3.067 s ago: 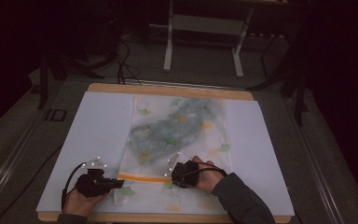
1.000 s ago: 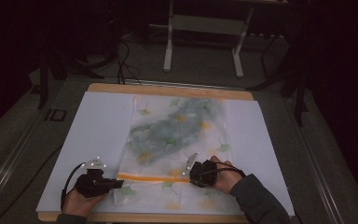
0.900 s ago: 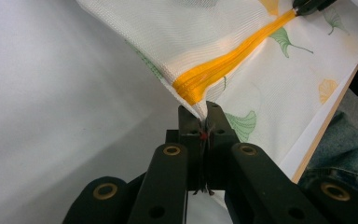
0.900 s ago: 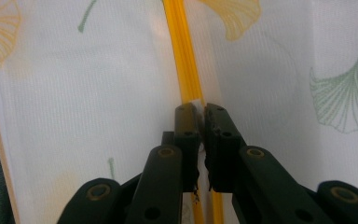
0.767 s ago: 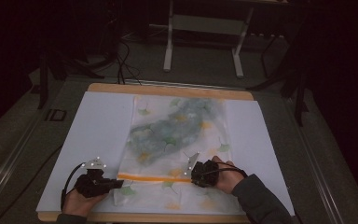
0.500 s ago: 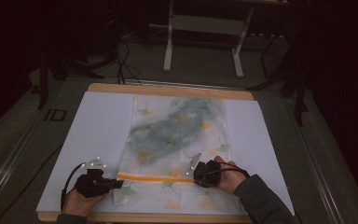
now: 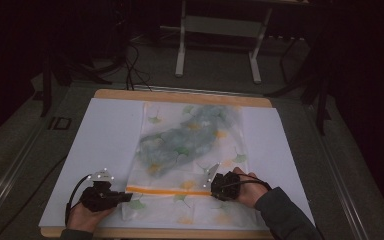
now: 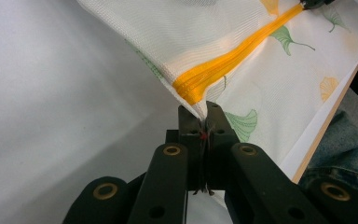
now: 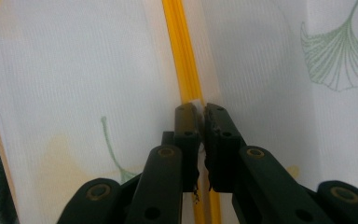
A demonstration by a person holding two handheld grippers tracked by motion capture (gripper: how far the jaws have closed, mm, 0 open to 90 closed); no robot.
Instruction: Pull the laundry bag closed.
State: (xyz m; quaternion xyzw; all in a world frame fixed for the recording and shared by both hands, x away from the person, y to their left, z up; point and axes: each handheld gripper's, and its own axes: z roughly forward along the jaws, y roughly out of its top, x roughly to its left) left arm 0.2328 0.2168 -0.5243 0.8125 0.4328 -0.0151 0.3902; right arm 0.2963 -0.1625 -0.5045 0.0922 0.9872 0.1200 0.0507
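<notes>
A white mesh bag [image 7: 190, 145] printed with ginkgo leaves lies flat on the white sheet, with a grey-green garment inside it. Its orange zipper [image 7: 165, 190] runs across the near end. My left gripper [image 7: 129, 196] is shut on the bag's corner at the zipper's left end; in the left gripper view the jaws [image 8: 204, 112] pinch the mesh just below the orange zipper [image 8: 223, 65]. My right gripper [image 7: 213, 187] sits at the zipper's right part. Its jaws [image 9: 201, 109] are shut on the zipper pull, on the orange zipper [image 9: 182, 51].
A white sheet [image 7: 105, 135] covers the wooden table [image 7: 180, 96], whose near edge [image 7: 155, 233] lies close behind both hands. On the dark floor beyond stand a metal frame's legs [image 7: 181, 47] and cables [image 7: 135, 65]. A denim-clad leg [image 8: 349, 144] shows by the table edge.
My right gripper has slid to the right along the zipper, most of it before the last second. The left gripper has kept still on the corner.
</notes>
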